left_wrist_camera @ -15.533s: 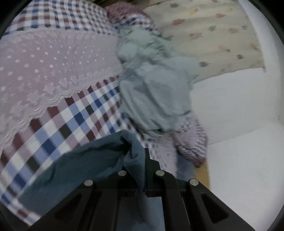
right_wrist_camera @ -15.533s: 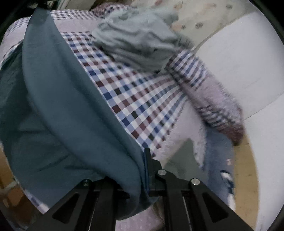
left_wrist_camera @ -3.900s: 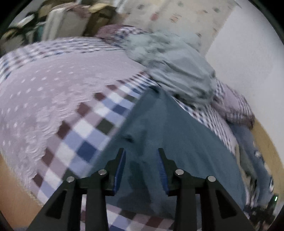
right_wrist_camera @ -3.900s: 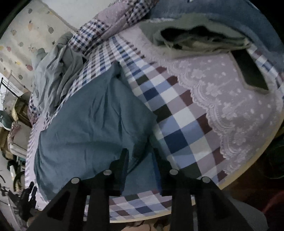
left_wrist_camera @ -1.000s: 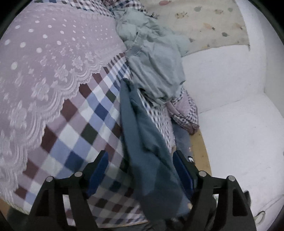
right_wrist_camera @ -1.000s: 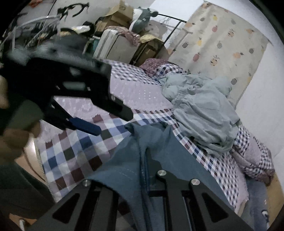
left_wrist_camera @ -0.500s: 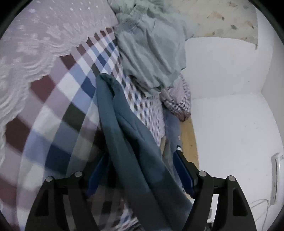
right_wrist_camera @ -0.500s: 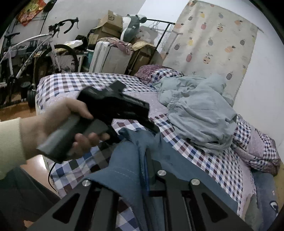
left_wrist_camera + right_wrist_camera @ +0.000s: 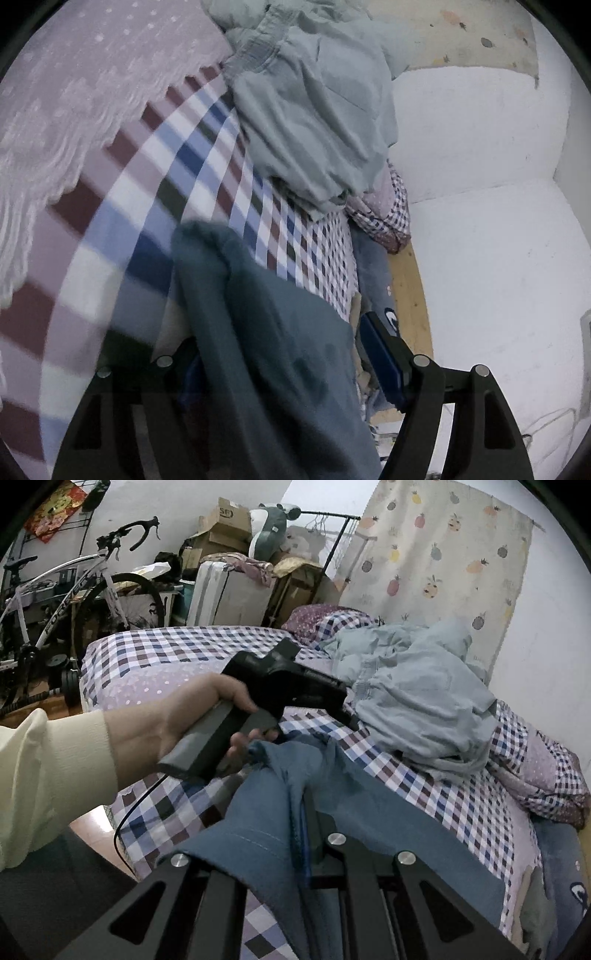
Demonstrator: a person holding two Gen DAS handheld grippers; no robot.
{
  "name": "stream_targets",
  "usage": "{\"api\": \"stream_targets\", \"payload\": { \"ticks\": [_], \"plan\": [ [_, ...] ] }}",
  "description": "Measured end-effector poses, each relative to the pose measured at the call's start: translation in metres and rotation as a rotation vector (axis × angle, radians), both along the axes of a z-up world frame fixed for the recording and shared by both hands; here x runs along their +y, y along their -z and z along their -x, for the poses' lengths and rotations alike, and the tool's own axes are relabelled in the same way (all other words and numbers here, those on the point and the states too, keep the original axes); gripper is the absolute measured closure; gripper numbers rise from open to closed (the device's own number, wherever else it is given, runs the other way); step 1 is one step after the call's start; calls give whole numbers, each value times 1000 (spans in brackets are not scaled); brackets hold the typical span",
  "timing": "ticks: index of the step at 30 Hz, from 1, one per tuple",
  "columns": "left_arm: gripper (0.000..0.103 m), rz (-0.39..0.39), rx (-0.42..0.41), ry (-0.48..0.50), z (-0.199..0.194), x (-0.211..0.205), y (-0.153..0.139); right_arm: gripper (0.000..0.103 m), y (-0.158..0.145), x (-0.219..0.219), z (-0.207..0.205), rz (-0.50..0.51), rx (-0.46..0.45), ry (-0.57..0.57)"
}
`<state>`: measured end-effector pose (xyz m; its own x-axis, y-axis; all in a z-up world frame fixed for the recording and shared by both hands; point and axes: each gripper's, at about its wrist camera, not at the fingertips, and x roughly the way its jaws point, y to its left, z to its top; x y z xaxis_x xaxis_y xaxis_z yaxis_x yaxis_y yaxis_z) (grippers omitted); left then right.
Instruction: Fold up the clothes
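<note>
The teal garment [image 9: 273,350] covers the left finger of the left gripper [image 9: 291,363]. Checked bedspread [image 9: 122,236] near it is motion-blurred. In the right wrist view, the garment [image 9: 369,834] hides the right gripper [image 9: 308,827] fingertips; its lower part is cropped.

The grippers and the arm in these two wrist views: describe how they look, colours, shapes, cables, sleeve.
Both grippers are black. The right gripper has angular finger mounts with round silver bolts. The left gripper has the same bolts and blue finger pads. Seen from the right wrist, the left gripper has a boxy black body on a grey handle, with a thin black cable trailing below. The sleeve is cream and ribbed.
</note>
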<state>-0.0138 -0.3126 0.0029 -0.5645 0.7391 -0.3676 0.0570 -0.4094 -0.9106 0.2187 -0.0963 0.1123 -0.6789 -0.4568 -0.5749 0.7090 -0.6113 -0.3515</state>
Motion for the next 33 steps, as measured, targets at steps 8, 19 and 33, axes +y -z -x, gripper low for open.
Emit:
{"api": "stream_targets", "payload": {
  "ticks": [8,19,33],
  "plan": [
    [29,30,-20,-8,14,-2,2,97,-3,-3,6,-14,-44,28],
    [55,73,-40,-2,23,4,6,97,-10,-7,6,-44,-41,42],
    [98,87,-46,2,23,4,8,97,-3,-7,-3,-60,-43,31]
  ]
}}
